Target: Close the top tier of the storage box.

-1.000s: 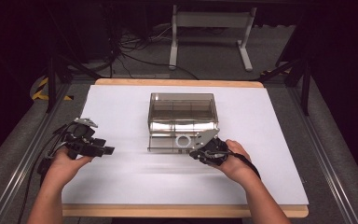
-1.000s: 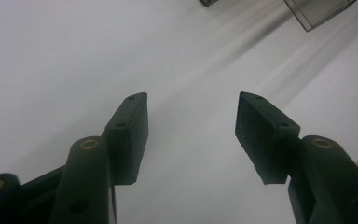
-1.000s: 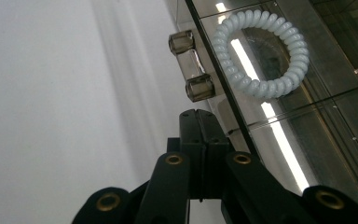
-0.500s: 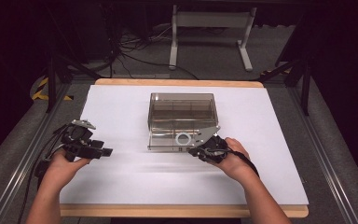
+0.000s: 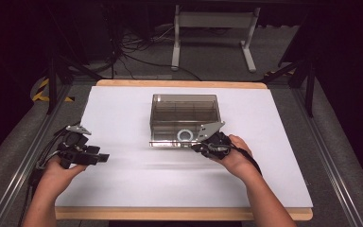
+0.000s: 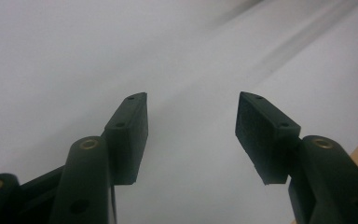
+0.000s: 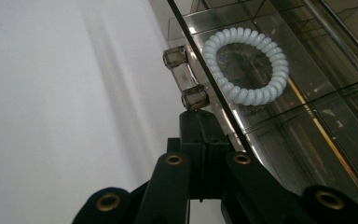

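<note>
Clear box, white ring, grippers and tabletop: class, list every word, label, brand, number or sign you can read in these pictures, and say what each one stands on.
None: no readable text anywhere.
Clear box: plain smoky plastic, no label.
White ring: plain coils, no print.
Right gripper: shut at the box's handle, black, unmarked.
Left gripper: open, black, unmarked pads.
White tabletop: blank.
Yellow and black stripes on the floor: a pattern, not writing.

Each gripper is black: the left gripper (image 5: 86, 153) and the right gripper (image 5: 207, 144) carry a grey three-cornered plate; brass-coloured screw rings sit along the arms; forearms are bare.
</note>
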Action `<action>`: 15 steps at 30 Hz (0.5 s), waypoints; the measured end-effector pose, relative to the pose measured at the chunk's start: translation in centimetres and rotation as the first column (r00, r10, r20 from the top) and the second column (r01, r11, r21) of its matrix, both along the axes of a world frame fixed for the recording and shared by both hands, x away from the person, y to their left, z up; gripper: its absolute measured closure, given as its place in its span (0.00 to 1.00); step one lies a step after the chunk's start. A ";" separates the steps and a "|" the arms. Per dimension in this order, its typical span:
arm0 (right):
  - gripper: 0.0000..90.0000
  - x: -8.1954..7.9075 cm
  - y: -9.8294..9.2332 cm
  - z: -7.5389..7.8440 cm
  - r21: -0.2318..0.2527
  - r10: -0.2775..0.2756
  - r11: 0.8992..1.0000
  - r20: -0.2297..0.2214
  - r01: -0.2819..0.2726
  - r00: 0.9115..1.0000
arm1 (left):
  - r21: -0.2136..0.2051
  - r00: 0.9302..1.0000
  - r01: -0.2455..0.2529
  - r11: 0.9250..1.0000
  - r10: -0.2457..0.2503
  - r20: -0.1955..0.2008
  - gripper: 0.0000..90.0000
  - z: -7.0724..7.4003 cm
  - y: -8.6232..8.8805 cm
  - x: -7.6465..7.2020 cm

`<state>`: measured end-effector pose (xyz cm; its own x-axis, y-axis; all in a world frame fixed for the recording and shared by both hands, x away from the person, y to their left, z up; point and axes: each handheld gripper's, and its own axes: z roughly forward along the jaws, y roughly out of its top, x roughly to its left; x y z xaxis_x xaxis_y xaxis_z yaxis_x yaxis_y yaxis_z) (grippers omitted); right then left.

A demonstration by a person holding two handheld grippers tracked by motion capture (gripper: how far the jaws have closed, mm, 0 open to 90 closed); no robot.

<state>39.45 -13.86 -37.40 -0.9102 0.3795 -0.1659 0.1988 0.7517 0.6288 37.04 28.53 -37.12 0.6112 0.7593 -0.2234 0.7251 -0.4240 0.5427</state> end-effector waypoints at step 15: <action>1.00 0.7 0.2 -0.6 0.032 -0.036 0.999 0.083 0.033 0.996 | 0.000 1.000 -0.007 1.000 0.007 0.000 0.50 0.0 0.4 -0.4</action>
<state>40.16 -13.69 -37.98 -0.8799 0.4164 -0.2288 0.1700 0.7255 0.6669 36.60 28.91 -37.12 0.6062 0.7634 -0.2230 0.7277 -0.4193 0.5428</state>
